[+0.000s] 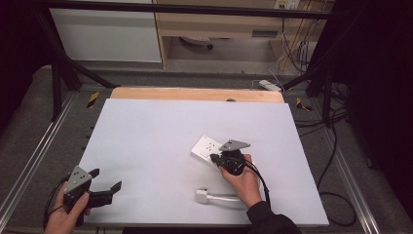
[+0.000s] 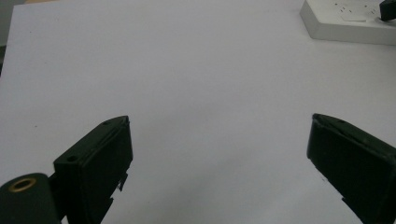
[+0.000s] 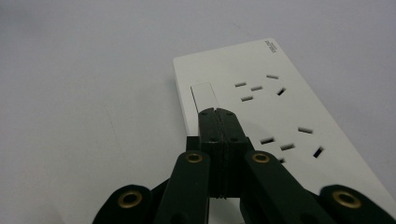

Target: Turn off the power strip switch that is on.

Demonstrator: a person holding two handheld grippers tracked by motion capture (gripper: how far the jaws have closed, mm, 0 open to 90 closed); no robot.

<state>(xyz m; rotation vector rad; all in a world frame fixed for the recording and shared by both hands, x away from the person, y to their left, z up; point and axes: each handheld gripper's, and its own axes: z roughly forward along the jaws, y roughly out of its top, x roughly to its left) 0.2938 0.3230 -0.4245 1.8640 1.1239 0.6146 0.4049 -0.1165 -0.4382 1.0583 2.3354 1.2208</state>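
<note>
A white power strip [image 1: 205, 146] lies flat on the table right of centre, also at the top right of the left gripper view [image 2: 345, 23]. My right gripper [image 1: 215, 157] is shut with nothing between its jaws. In the right gripper view its tips [image 3: 216, 112] sit on or just above the strip [image 3: 289, 107], at the near end of its rectangular switch [image 3: 204, 94]; whether they touch is unclear. My left gripper [image 1: 107, 179] rests open near the front left corner, its jaws wide apart [image 2: 220, 119] over bare table.
A white plug [image 1: 202, 196] with a short white cable [image 1: 226, 198] lies near the front edge beside the right hand. The white tabletop [image 1: 146, 131] ends in a wooden strip [image 1: 195, 94] at the far side. Black cables [image 1: 336, 195] trail on the floor at right.
</note>
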